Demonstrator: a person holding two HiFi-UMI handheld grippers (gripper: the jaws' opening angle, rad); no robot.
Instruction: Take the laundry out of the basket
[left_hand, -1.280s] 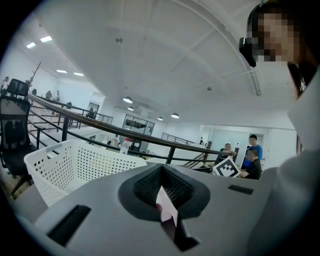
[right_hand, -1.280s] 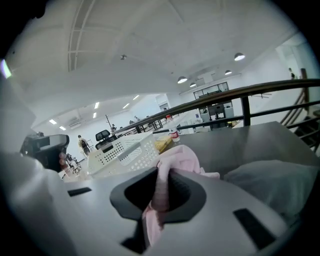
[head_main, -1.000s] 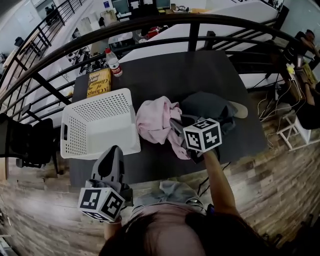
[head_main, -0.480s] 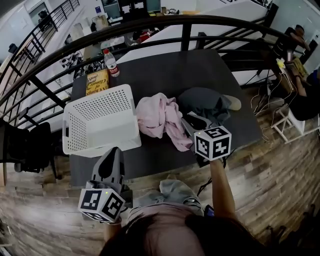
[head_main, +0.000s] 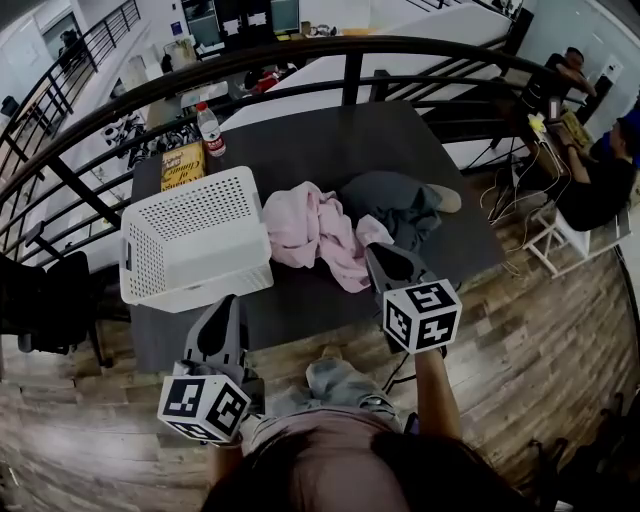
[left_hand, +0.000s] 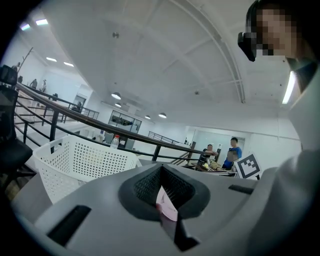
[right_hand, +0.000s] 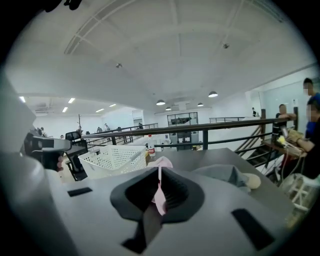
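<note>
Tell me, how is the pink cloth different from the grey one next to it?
The pink cloth is light and lies right beside the white basket; the grey cloth is darker and lies farther right. A pale piece sticks out of the grey cloth; the pink cloth is pink all over. Both are crumpled heaps on the dark table, outside the basket.

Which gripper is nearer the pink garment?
Right. The right gripper points at the near right edge of the pink garment; the left gripper is off to its left, before the white basket.
</note>
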